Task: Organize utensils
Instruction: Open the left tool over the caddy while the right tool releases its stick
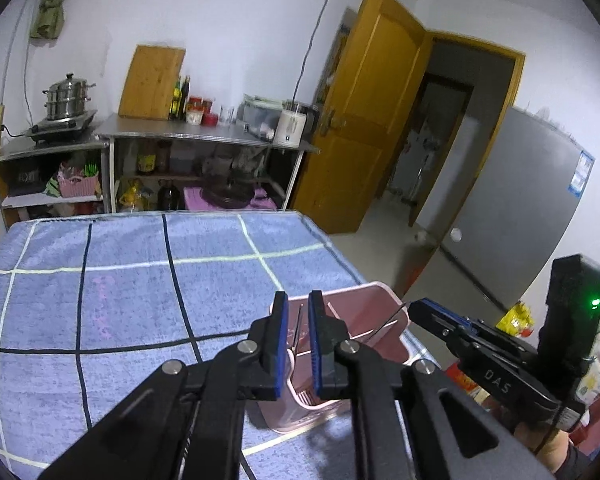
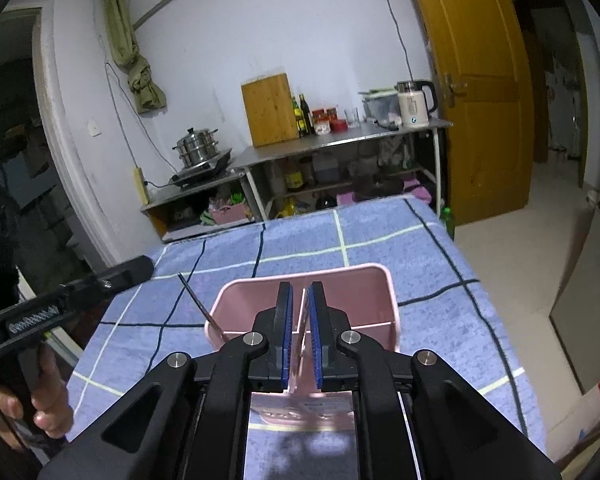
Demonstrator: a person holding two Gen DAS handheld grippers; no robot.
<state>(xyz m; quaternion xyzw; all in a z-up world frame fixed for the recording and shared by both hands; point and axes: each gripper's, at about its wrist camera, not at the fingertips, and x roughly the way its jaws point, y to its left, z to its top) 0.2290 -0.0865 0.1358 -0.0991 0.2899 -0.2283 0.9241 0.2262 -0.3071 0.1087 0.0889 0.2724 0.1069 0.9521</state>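
Pink bin (image 2: 380,308) sits on the blue checked desk (image 1: 120,280), near right corner. Left claw (image 1: 298,320) nearly closed around a thin metal rod (image 1: 299,326) over the bin. Right claw (image 2: 300,312) nearly closed around a flat metal utensil (image 2: 302,320), also over the bin.

Worktop (image 1: 100,300) covered edge to edge by a blue terry towel (image 2: 380,232) with a grid of dark and pale lines. Only item sitting directly on it: a pink plastic utensil caddy (image 2: 380,300), open top, inner divider, placed near the worktop's right edge in the left wrist view, towel visible all around its base
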